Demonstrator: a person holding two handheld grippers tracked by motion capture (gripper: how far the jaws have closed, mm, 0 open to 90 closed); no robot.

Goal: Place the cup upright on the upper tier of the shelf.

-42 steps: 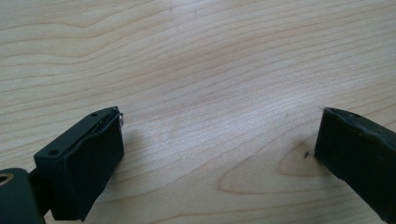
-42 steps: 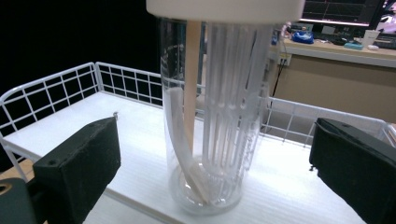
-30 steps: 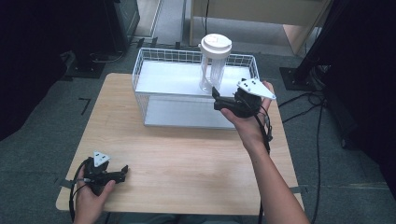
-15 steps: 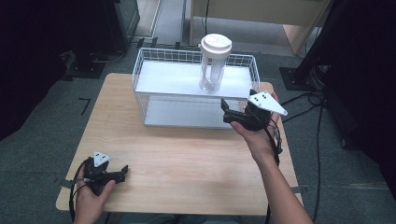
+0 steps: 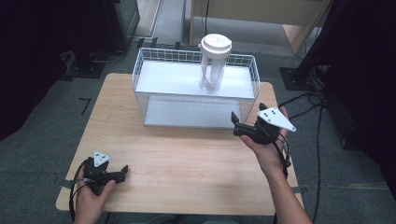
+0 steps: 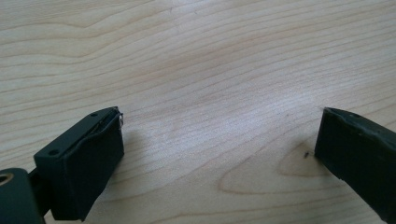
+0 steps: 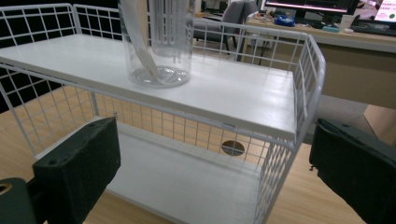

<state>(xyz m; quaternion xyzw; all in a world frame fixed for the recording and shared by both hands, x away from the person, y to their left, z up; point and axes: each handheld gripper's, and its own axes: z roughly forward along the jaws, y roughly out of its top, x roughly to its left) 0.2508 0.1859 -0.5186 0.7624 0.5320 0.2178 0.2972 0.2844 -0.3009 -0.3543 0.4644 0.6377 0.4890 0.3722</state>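
Observation:
A clear plastic bottle (image 5: 214,65) with a white lid stands upright on the top shelf of a white wire rack (image 5: 187,112) at the back of the wooden table (image 5: 187,158). My right gripper (image 5: 237,125) is held off the rack's front right corner, open and holding nothing. In the right gripper view its jaws (image 7: 215,126) frame the rack (image 7: 243,100), with the bottle (image 7: 156,42) standing up and to the left. My left gripper (image 5: 122,171) rests at the table's front left, open. In the left gripper view bare wood lies between its jaws (image 6: 222,121).
The rack's lower shelf (image 7: 187,177) is bare. A round hole (image 7: 232,148) in the tabletop shows behind the rack. Black cables (image 5: 308,100) trail over the floor at the right. Dark equipment stands at the back left, and a desk with monitors (image 7: 327,7) lies beyond.
My right gripper has drawn back from beside the bottle, down and toward the table's right edge. The bottle stays on the top shelf. The left gripper has not moved.

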